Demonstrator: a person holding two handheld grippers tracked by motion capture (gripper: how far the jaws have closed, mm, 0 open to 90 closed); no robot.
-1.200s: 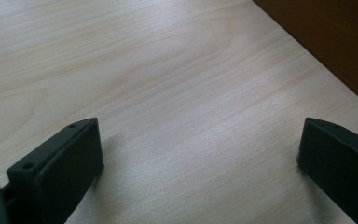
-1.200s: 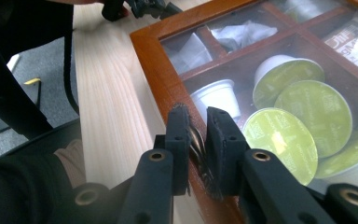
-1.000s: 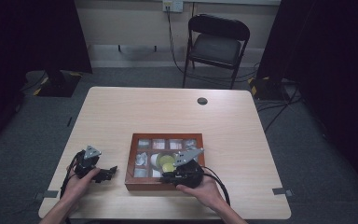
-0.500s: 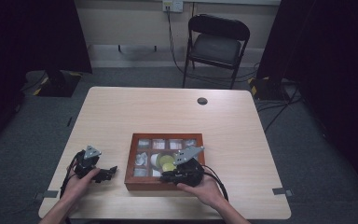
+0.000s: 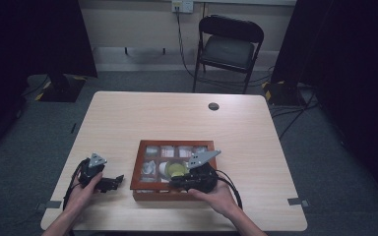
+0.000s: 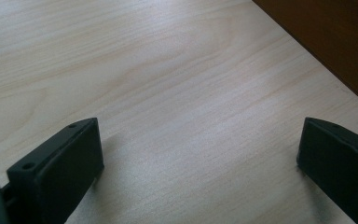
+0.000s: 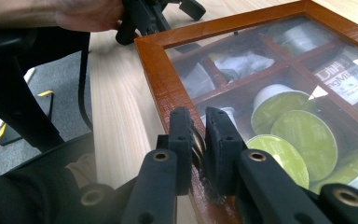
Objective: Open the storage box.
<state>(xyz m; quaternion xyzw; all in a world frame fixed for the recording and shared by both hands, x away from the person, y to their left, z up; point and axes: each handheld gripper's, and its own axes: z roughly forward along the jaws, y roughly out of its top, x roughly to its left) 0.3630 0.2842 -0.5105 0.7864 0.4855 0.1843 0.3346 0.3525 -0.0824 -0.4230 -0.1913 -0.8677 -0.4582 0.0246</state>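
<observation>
1. My right gripper [image 7: 198,140] is clamped on a small brass knob [image 7: 197,145] at the near edge of the wooden box [image 5: 139,167].
2. My left gripper [image 6: 200,154] rests wide open and empty on the table [image 5: 128,118], just left of the box.

Box [image 7: 168,88] cut off at right edge, small knob [image 7: 196,147] mostly hidden between right gripper [image 7: 199,140] fingers [image 7: 181,135]

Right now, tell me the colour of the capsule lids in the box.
Green lids, clearest in the right gripper view.
</observation>
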